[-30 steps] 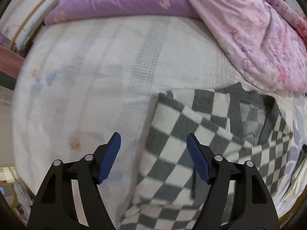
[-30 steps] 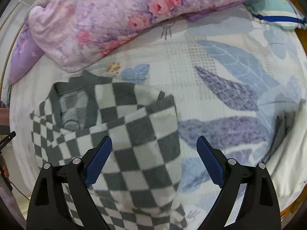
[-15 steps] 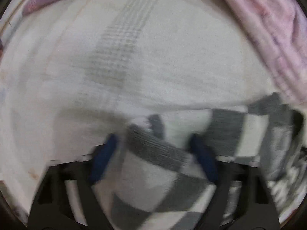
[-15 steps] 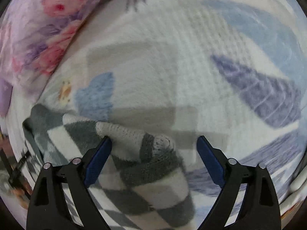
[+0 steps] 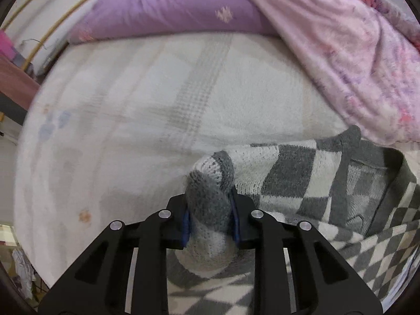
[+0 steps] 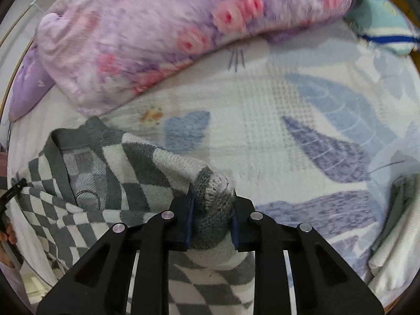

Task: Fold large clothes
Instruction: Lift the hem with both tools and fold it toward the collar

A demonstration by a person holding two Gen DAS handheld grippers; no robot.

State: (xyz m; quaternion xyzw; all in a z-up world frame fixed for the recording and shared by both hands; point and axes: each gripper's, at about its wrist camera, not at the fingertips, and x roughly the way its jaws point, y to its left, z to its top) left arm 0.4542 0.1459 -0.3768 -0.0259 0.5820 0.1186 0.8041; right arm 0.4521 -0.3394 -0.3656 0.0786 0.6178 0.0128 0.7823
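Left wrist view shows my checked sweater (image 5: 302, 183) lying on the bed sheet (image 5: 131, 120), with one top corner bunched up between the blue pads of my left gripper (image 5: 210, 220). Its jaws have just been closing, and now they pinch that thick knit corner tight. Right wrist view shows the other top corner of the sweater (image 6: 136, 173) squeezed the same way in my right gripper (image 6: 212, 220), whose jaws have also just been closing on the wool. So I hold both corners now. I think the fold is only starting: the sweater looks partly doubled up and wrinkly, not a neat flat pile yet. I guess the next job is to lift both corners and lay them over. A pink flowery blanket (image 6: 157, 34) and a purple pillow (image 5: 170, 13) sit behind the sweater, near its collar
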